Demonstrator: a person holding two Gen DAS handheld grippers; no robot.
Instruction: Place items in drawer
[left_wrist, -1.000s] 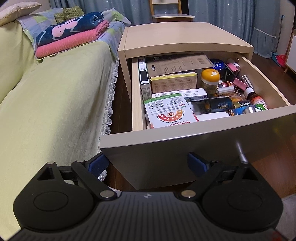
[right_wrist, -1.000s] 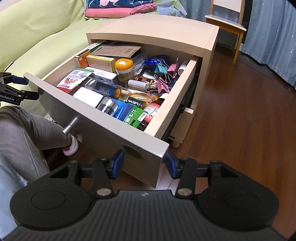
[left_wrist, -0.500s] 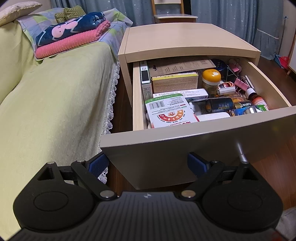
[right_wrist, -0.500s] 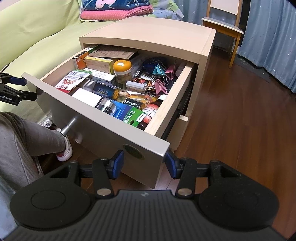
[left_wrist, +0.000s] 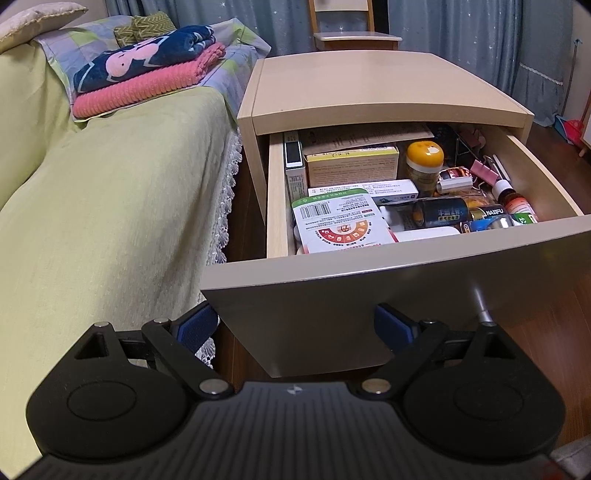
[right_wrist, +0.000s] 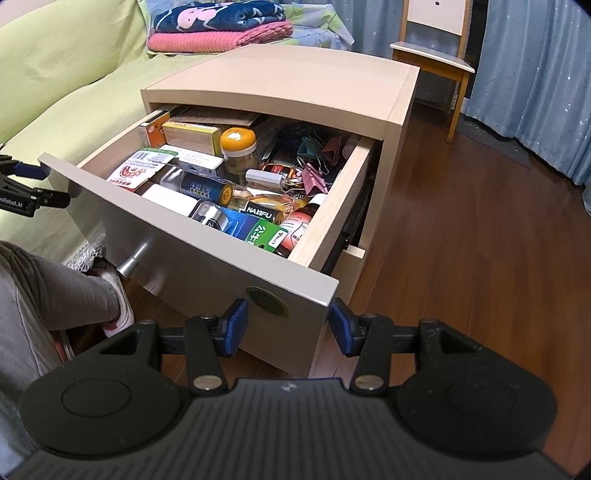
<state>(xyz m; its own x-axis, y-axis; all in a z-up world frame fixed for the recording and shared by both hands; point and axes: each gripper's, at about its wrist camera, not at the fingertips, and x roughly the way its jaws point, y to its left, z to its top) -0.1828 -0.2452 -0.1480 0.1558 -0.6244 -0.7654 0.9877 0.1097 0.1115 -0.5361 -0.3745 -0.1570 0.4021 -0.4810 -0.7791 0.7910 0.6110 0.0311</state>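
The drawer (left_wrist: 369, 280) has a pale beige front and light wood sides. Inside lie a white box (left_wrist: 341, 223) with a red-and-orange circle and green corner, a jar (left_wrist: 424, 155) with an orange-yellow lid, and pink clips (right_wrist: 314, 177). The bedspread (left_wrist: 92, 221) is light green. A navy towel (left_wrist: 147, 62) with pink shapes lies on a coral-pink blanket (left_wrist: 147, 86). The curtains (right_wrist: 535, 74) are blue-grey with small white stars, and the floor (right_wrist: 461, 258) is reddish brown.

The drawer (left_wrist: 369, 291) has slid further into the nightstand (left_wrist: 369, 85): the top now overhangs more of the contents, hiding the back row, including the blue tin that showed a second ago. In the right wrist view the drawer front sits further from the right gripper (right_wrist: 287, 326) and higher.
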